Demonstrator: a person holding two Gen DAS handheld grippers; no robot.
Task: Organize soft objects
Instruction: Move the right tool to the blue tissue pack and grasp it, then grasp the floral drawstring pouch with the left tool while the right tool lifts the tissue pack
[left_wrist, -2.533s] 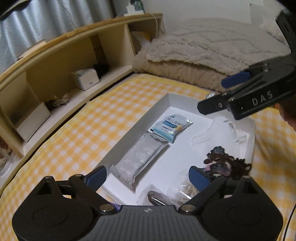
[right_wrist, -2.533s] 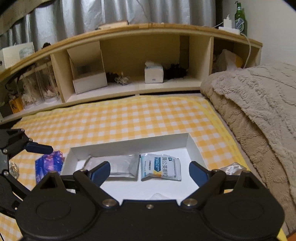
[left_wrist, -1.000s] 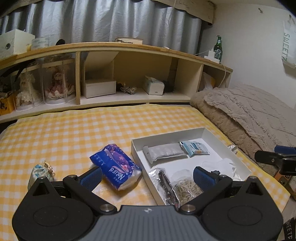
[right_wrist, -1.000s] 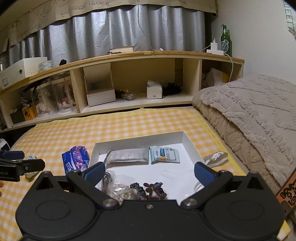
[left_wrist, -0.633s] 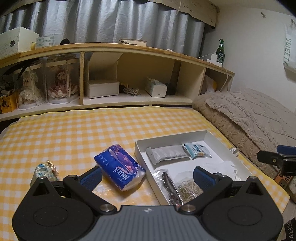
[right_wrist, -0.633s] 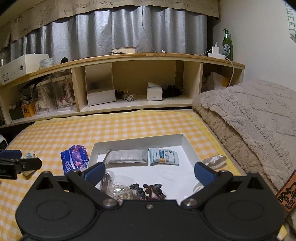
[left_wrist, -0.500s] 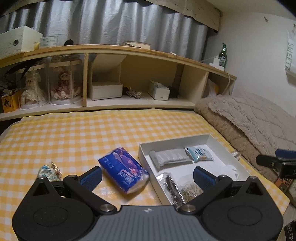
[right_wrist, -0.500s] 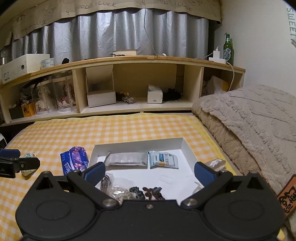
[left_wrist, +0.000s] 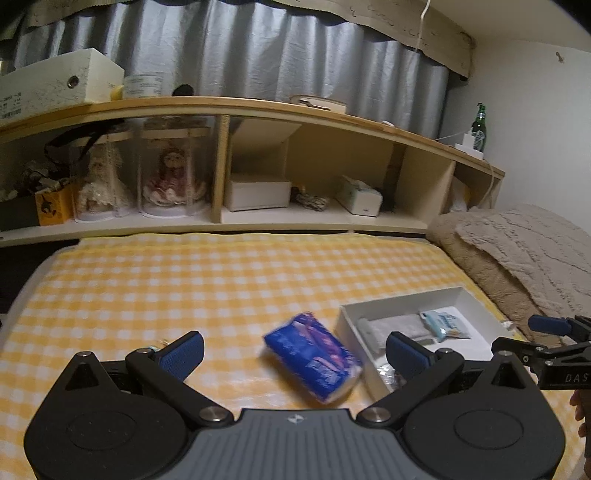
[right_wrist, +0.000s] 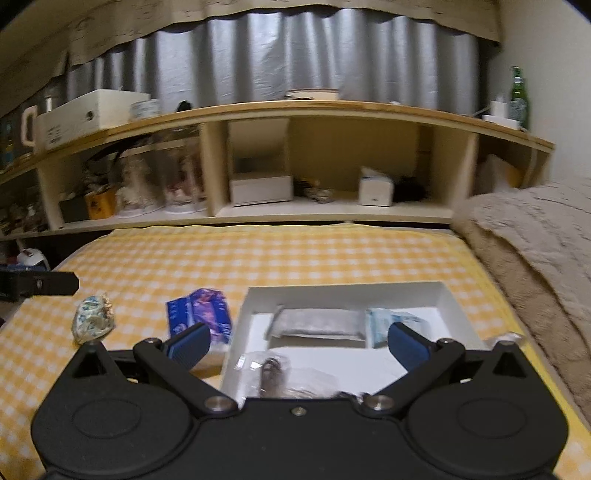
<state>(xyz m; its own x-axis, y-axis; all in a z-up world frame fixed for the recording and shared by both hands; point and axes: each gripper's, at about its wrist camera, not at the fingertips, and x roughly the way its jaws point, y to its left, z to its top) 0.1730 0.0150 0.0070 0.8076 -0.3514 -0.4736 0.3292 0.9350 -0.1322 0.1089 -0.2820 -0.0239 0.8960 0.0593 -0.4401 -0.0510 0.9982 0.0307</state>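
A blue tissue pack (left_wrist: 314, 356) lies on the yellow checked bed cover, just left of a shallow white box (left_wrist: 458, 295); it also shows in the right wrist view (right_wrist: 201, 314). The box (right_wrist: 448, 295) holds a grey pouch (right_wrist: 317, 323), a light blue sachet (right_wrist: 384, 321) and clear bags. A small patterned pouch (right_wrist: 92, 321) lies further left on the cover. My left gripper (left_wrist: 293, 350) is open and empty above the tissue pack. My right gripper (right_wrist: 297, 341) is open and empty over the box's near end.
A wooden shelf unit (left_wrist: 258, 166) runs along the head of the bed with dolls, boxes and a green bottle (left_wrist: 479, 125). A beige fleece blanket (left_wrist: 517, 251) lies piled at the right. A clear wrapper (right_wrist: 506, 338) lies beside the box's right wall.
Both grippers have pulled back and up from the box and turned to face the shelf. The left one has drifted left, so the tissue pack now sits between its fingers.
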